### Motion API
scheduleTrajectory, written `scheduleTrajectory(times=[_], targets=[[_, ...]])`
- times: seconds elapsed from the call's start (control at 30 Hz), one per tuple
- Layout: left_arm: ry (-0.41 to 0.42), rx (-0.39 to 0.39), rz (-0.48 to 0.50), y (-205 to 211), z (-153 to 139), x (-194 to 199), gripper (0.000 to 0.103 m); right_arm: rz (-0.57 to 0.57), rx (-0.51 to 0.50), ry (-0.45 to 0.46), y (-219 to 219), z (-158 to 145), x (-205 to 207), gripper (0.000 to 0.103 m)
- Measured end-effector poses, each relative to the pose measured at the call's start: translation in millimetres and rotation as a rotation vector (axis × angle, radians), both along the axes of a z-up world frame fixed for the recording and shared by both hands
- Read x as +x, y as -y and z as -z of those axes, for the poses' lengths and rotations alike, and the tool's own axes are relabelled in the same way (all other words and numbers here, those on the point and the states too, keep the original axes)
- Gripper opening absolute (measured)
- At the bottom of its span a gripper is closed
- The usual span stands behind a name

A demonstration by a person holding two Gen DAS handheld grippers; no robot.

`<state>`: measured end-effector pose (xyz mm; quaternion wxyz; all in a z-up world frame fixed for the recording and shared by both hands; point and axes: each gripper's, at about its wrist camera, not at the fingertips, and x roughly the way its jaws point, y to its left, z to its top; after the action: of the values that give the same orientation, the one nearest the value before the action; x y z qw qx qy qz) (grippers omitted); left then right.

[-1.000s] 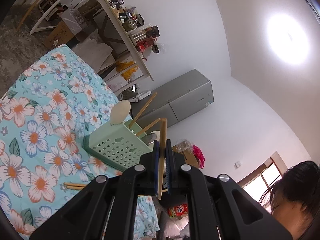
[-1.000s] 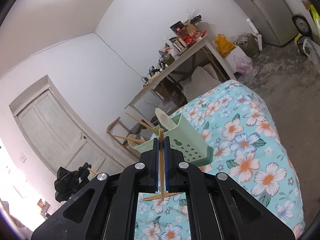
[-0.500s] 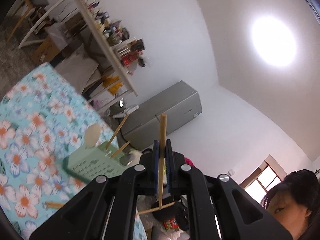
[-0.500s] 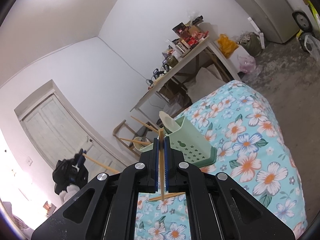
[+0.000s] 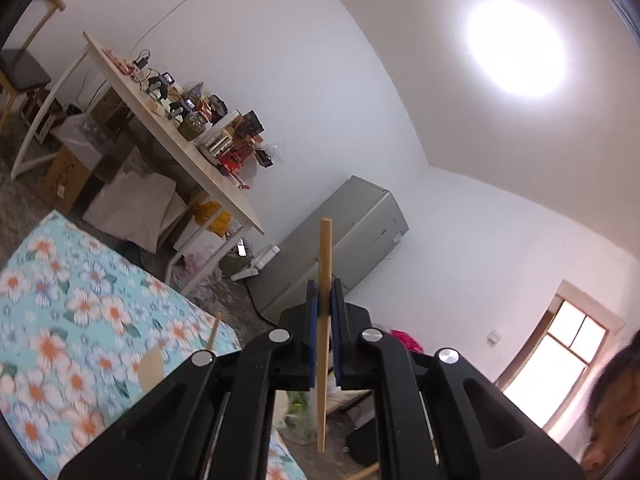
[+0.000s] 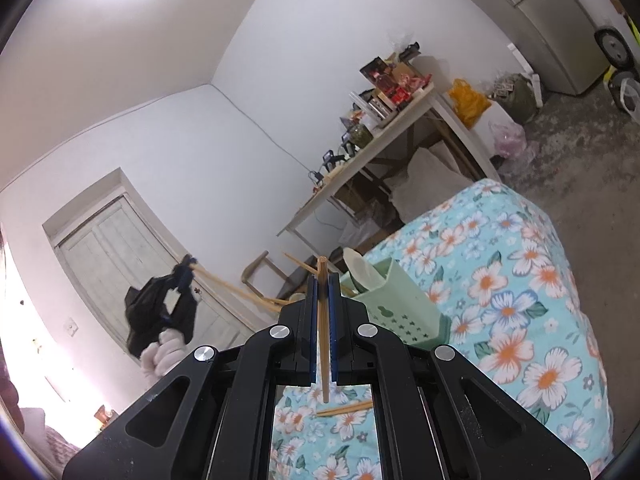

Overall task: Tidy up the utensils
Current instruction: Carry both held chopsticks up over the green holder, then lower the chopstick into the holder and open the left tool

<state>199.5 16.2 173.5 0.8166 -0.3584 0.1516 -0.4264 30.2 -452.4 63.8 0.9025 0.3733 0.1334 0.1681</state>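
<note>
My left gripper (image 5: 325, 296) is shut on a wooden chopstick (image 5: 324, 248) that stands upright between its blue pads. Below it, only a spoon tip (image 5: 150, 364) and a chopstick end (image 5: 212, 332) peek past the gripper body. My right gripper (image 6: 322, 284) is shut on a second chopstick (image 6: 325, 360), also upright. Just beyond it on the floral cloth stands the pale green utensil holder (image 6: 394, 304), with a white spoon (image 6: 362, 272) and chopsticks in it. The right wrist view shows the left gripper (image 6: 185, 274) raised at the left, its chopstick (image 6: 232, 288) slanting toward the holder. A loose pair of chopsticks (image 6: 346, 407) lies on the cloth.
The floral-cloth table (image 6: 520, 280) ends at a corner on the far right. A long cluttered side table (image 5: 180, 152) lines the wall, with a grey fridge (image 5: 340, 248), a chair (image 6: 260, 272) and a white door (image 6: 120, 248). A person's head (image 5: 612, 412) is at the lower right.
My left gripper has risen with its chopstick and rolled; the green holder has dropped out of its view. The right gripper with its chopstick has hardly moved.
</note>
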Motion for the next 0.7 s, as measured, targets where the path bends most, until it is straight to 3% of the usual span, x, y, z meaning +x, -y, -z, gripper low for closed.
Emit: scheduleTrajectory(times=[0.23,0.4,0.7], targets=[[0.039,0.097,-0.074,22.3,-1.0,24.6,0.005,0.005,-0.012,0.013,3.6,-8.7,2.3,0.003],[0.077,0.224,-0.142,43.7,6.5,34.9,0.005,0.004,-0.011,0.013,4.5,-9.2,4.1,0.003],[0.121,0.398,-0.168,91.1,32.0,42.7,0.005,-0.005,-0.017,0.001,3.6,-8.1,8.0,0.003]])
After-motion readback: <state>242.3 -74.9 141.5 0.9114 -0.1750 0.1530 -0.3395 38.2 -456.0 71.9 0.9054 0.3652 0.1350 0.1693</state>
